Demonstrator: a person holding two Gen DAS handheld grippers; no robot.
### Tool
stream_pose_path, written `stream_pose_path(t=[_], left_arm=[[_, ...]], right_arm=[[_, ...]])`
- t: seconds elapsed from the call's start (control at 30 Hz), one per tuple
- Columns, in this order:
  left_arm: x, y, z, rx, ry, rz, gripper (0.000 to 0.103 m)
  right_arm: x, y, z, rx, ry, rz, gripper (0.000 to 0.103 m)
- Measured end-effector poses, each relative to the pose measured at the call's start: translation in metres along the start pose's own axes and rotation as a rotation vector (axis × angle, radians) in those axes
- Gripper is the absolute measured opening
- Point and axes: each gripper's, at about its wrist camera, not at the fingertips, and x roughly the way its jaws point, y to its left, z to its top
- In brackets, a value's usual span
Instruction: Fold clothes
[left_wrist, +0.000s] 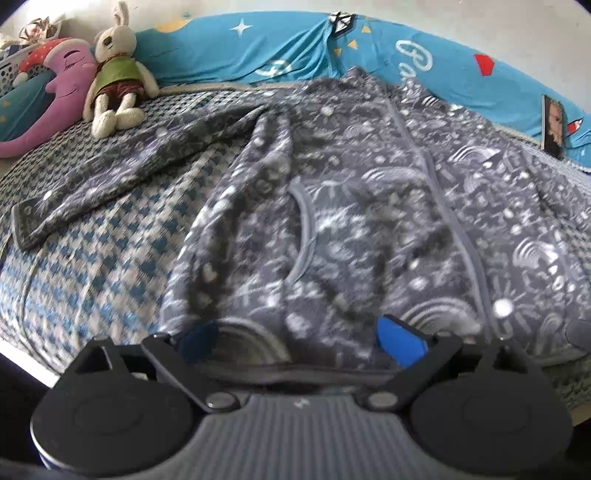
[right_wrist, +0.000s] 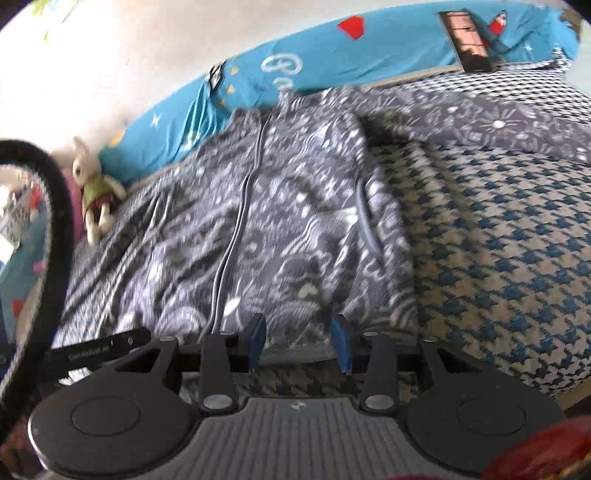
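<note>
Left wrist view. The left gripper (left_wrist: 301, 341) sits at the near hem of a grey patterned fleece garment (left_wrist: 369, 206), which lies spread flat, front up, on a blue-and-cream houndstooth bedspread (left_wrist: 110, 258). The blue-padded fingers (left_wrist: 400, 345) stand wide apart, with the hem bunched up between them; whether the pads press on the cloth cannot be told. One sleeve (left_wrist: 122, 173) stretches out to the left and the far side. A centre zip line (left_wrist: 439, 206) runs from near to far. At the far left a stuffed rabbit (left_wrist: 116, 74) leans beside a purple moon-shaped cushion (left_wrist: 55, 92). A blue printed bolster (left_wrist: 295, 48) lines the far edge of the bed.

Right wrist view. The right gripper (right_wrist: 299, 345) rests at the garment's near hem, right of the zip line (right_wrist: 236, 236). Its blue fingers (right_wrist: 341, 345) are moderately apart, with a fold of hem in the gap; no firm clamp is visible. The bedspread (right_wrist: 498, 258) lies bare to the right. The rabbit (right_wrist: 94, 188) and the bolster (right_wrist: 332, 55) appear on the far side. A black cable (right_wrist: 55, 221) curves down the left edge.
</note>
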Motion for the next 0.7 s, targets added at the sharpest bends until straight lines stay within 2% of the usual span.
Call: stream_pose_path(t=[0.17, 0.3, 0.37, 0.53, 0.7], left_arm=[[0.003, -0.025, 0.007, 0.054, -0.017, -0.049, 0.097], [0.015, -0.044, 0.002, 0.115, -0.007, -0.059, 0.098], [0.021, -0.046, -0.002, 0.119, -0.011, -0.052, 0.102], [0.027, -0.044, -0.003, 0.114, -0.011, -0.053, 0.103], [0.023, -0.035, 0.003, 0.075, 0.001, -0.081, 0.103]], right_arm=[[-0.014, -0.012, 0.003, 0.07, -0.062, -0.051, 0.038], [-0.02, -0.019, 0.0, 0.092, -0.046, -0.08, 0.038], [-0.023, -0.021, -0.003, 0.092, -0.033, -0.08, 0.038], [-0.026, -0.017, -0.016, 0.041, 0.021, -0.064, 0.038], [-0.015, -0.008, -0.017, -0.027, 0.025, -0.091, 0.038]])
